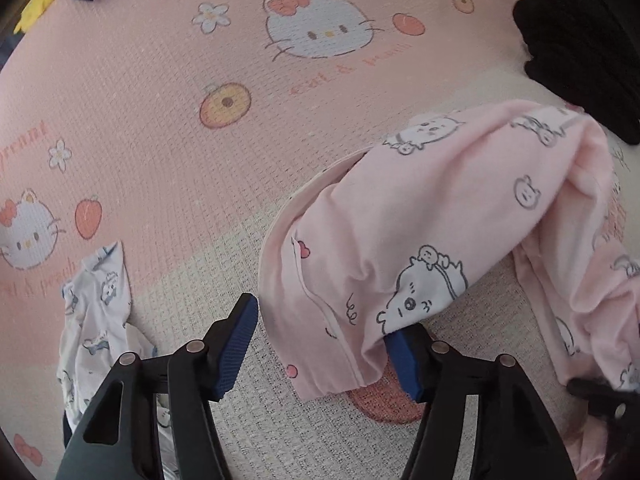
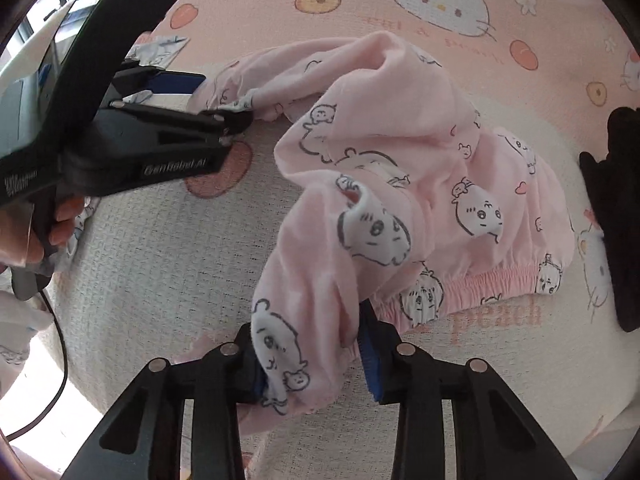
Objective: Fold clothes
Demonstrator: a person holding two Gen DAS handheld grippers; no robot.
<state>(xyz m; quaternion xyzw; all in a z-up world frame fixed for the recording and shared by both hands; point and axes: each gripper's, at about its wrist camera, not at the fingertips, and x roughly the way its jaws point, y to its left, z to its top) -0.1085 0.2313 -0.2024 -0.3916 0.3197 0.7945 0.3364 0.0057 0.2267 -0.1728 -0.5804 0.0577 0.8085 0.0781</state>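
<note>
left gripper (image 1: pixel 320 344): jaws apart, we straddle pink pants (image 1: pixel 440 220) hem | right gripper (image 2: pixel 312 356): we clamp pants | black garment (image 2: pixel 616 216) at 3 o'clock

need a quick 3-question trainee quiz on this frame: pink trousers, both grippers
1. True or false: the pink trousers lie folded flat on the mat.
2. What lies at the right edge of the right wrist view, beyond the trousers? A) black garment B) blue bucket C) shoe
3. Which gripper has cloth bunched between both pads?

Key: 1 false, they are crumpled. 2 A. 3 the right gripper; the left gripper stands open, with cloth against one pad only.
</note>
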